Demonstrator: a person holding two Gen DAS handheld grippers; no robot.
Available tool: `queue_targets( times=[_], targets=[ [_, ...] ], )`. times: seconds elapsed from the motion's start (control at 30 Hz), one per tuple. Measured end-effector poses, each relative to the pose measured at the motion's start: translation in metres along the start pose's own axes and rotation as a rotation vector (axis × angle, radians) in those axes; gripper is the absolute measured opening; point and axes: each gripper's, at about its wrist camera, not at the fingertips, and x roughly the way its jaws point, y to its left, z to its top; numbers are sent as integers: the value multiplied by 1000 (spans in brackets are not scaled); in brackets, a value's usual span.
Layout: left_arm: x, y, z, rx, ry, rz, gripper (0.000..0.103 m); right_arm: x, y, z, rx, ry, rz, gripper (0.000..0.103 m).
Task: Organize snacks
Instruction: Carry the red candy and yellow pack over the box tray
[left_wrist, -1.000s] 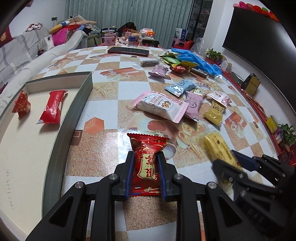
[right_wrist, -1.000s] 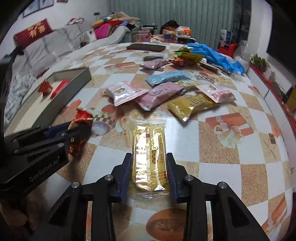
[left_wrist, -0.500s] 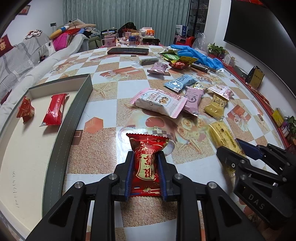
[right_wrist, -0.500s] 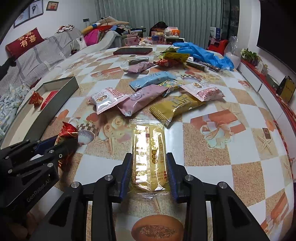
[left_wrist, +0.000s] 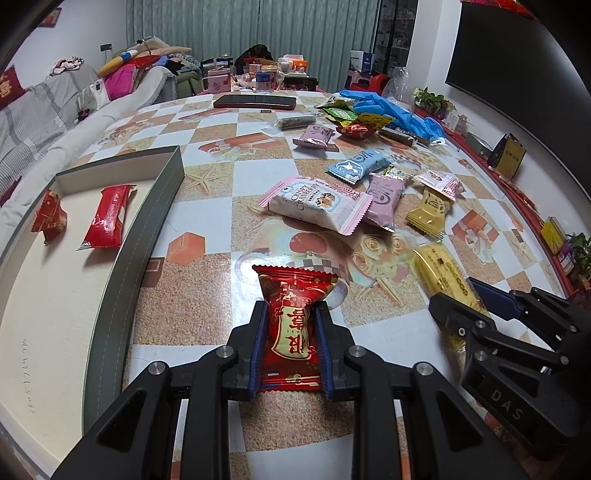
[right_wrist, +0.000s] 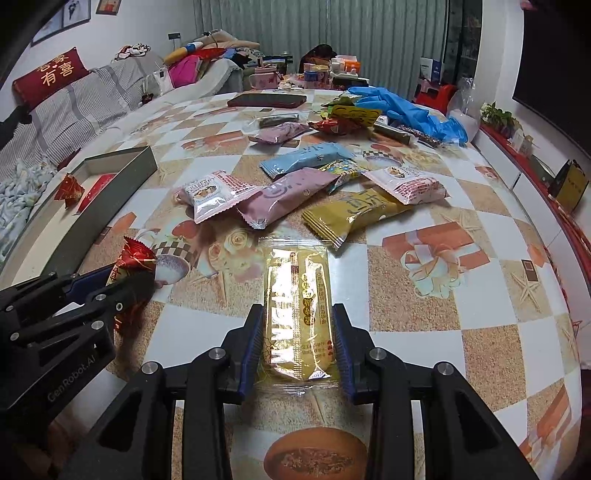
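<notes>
Two packets sit nearest to us on the tabletop (left_wrist: 207, 295), its cloth checked in white and sandy squares printed with roses, starfish and gift boxes. We see our left hand-held gripper (left_wrist: 290, 325) pinching a red snack packet (left_wrist: 293, 314) with gold lettering, its crimped top edge fanned out above the pads, and our right hand-held gripper (right_wrist: 297, 332) pinching a long clear-wrapped yellow bar (right_wrist: 297, 306) that lies lengthwise between the fingers. To the left we see a shallow grey box (left_wrist: 136, 243) holding a red bar (left_wrist: 109, 216) and a small crumpled red packet (left_wrist: 48, 216), apart from each other. Farther on lies a loose heap of pink, blue and mustard packets (right_wrist: 295, 184), then blue gloves (right_wrist: 402, 109), a dark phone (right_wrist: 266, 99), a grey sofa (right_wrist: 74, 107) and pleated curtains (right_wrist: 332, 33).
</notes>
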Motion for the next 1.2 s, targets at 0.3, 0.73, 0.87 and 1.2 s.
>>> queue_targets(
  times=[0.3, 0.73, 0.87, 1.2],
  targets=[
    [-34, -3, 4, 3, -33, -39, 26, -18, -1, 5, 96, -11, 146, 37],
    [-79, 81, 11, -162, -63, 25, 26, -36, 63, 27, 18, -34, 267, 37],
    [-87, 109, 7, -203, -61, 64, 26, -35, 89, 33, -19, -34, 299, 37],
    [-86, 156, -6, -272, -28, 87, 26, -29, 142, 49, -96, -29, 335, 37]
  ],
)
